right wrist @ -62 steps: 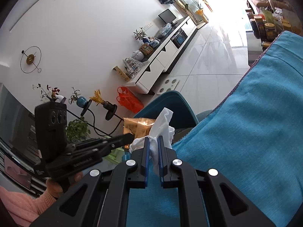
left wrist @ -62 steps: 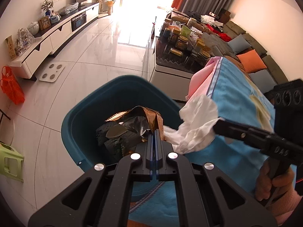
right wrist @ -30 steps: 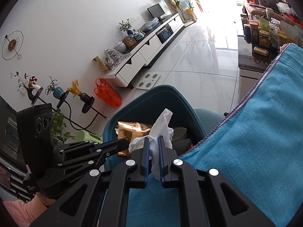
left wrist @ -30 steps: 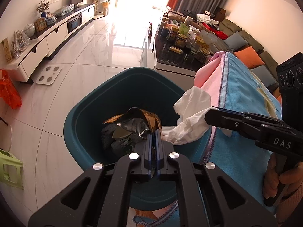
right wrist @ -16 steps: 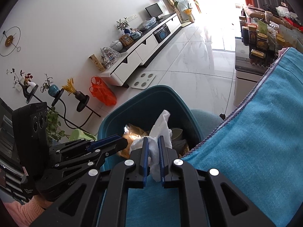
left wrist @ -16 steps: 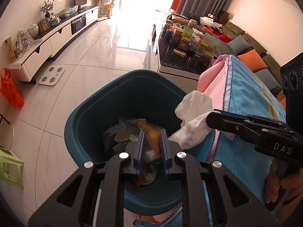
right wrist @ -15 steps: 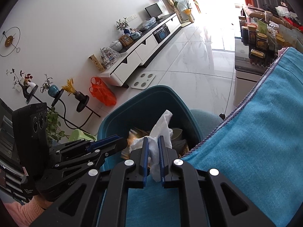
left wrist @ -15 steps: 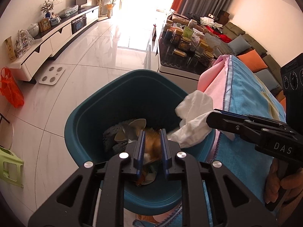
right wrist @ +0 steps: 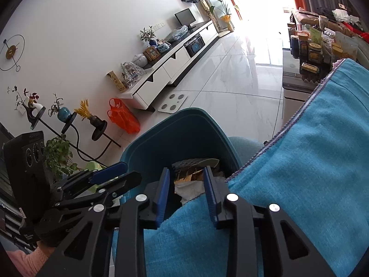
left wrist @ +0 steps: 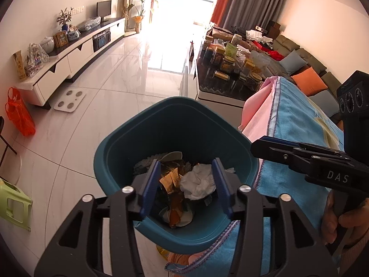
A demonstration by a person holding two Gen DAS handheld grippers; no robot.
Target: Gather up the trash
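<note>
While both sets of jaws are opening over the teal bin point(left wrist: 129, 138), I keep my hands steady and let the release finish before I pull away. My left gripper point(left wrist: 185, 180) sits at six o'clock in its own view, jaws about half spread with nothing between the pads; the gold wrapper point(left wrist: 169, 180) lies below in the bin, beside the crumpled white tissue point(left wrist: 198, 181) at about three o'clock from it. My right gripper point(right wrist: 185, 190) is parted less widely and is also empty, poised above the edge of the blue cloth point(right wrist: 311, 161) that covers the bench, with the bin mouth just beyond at twelve o'clock.

To do this step well, I judge I should wait until the jaws are clear, lift both grippers straight up so no pad snags the tissue or the cloth's stitched hem, and check that nothing has caught on the rim. The trash sits low in the bin, so a spill looks unlikely.

For writing, the side of the right gripper reads "DAS" in pale letters at three o'clock in the left view. Farther off, the jars point(left wrist: 230, 62) on the dark coffee table carry labels too small to read.
</note>
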